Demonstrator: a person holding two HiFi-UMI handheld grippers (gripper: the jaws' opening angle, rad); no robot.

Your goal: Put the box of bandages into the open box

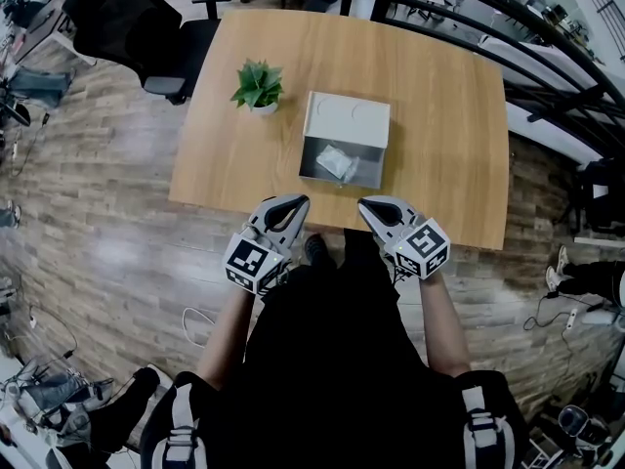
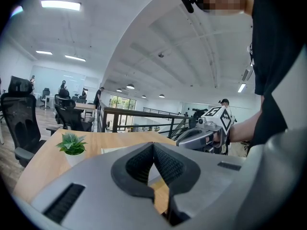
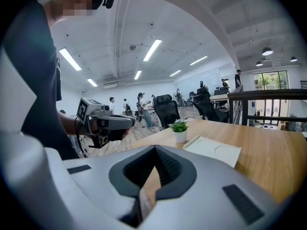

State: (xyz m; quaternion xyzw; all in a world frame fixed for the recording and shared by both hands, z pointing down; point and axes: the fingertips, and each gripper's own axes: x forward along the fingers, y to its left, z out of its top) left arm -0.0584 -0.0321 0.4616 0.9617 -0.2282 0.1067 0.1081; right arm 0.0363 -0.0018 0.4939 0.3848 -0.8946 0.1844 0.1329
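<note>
The open box (image 1: 344,137) is grey and sits mid-table with its white lid (image 1: 347,117) folded back flat. A small pale packet (image 1: 337,162) lies inside it; I cannot tell whether this is the box of bandages. My left gripper (image 1: 298,203) hovers at the table's near edge, shut and empty. The right gripper (image 1: 366,205) hangs beside it, also shut with nothing held. In the left gripper view the jaws (image 2: 153,145) meet at their tips, and the right gripper (image 2: 206,132) shows ahead. The right gripper view shows closed jaws (image 3: 154,147), the lid (image 3: 213,150) and the left gripper (image 3: 103,123).
A small potted plant (image 1: 258,86) stands left of the box on the wooden table (image 1: 439,115). A black office chair (image 1: 146,27) sits at the far left corner. A black railing (image 1: 508,27) runs along the right. Wood floor lies below the near edge.
</note>
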